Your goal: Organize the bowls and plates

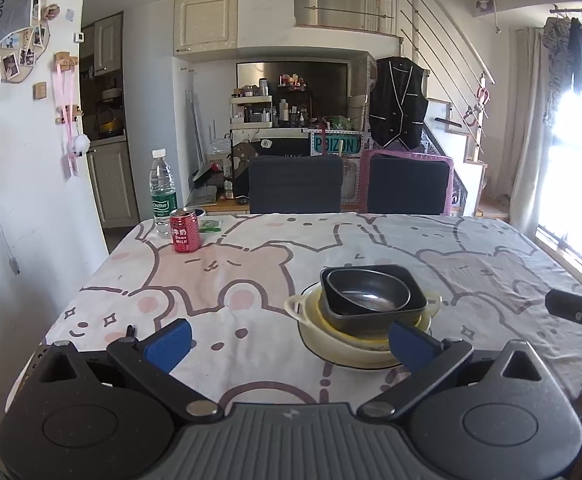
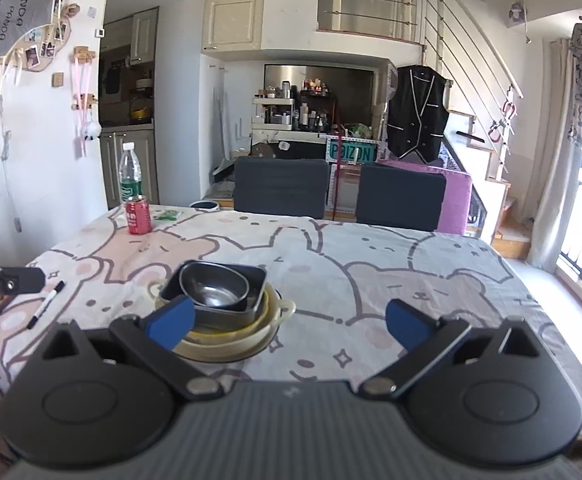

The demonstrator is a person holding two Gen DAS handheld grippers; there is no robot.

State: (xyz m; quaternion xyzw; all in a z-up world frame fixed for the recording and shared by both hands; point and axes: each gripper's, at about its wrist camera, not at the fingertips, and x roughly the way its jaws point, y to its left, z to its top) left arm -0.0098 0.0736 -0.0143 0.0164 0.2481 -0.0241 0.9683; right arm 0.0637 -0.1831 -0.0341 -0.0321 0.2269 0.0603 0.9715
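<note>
Bowls [image 1: 367, 294] nest stacked on cream plate [image 1: 331, 344].

Side-by-side wrist views, sharing stacked dishes [image 1: 365, 308]

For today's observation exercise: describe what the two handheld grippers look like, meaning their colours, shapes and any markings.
Both match. The left gripper and right gripper each have blue finger pads on black angled arms, silver pivot bolts, two round black housings with triangular cut-outs, and a ribbed grey centre plate bearing a small embossed mark. No cables, hands or sleeves show.

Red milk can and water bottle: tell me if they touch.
Cannot tell. In the left wrist view the red milk can overlaps the water bottle behind it; the right wrist view shows the same overlap, no clear gap.
</note>
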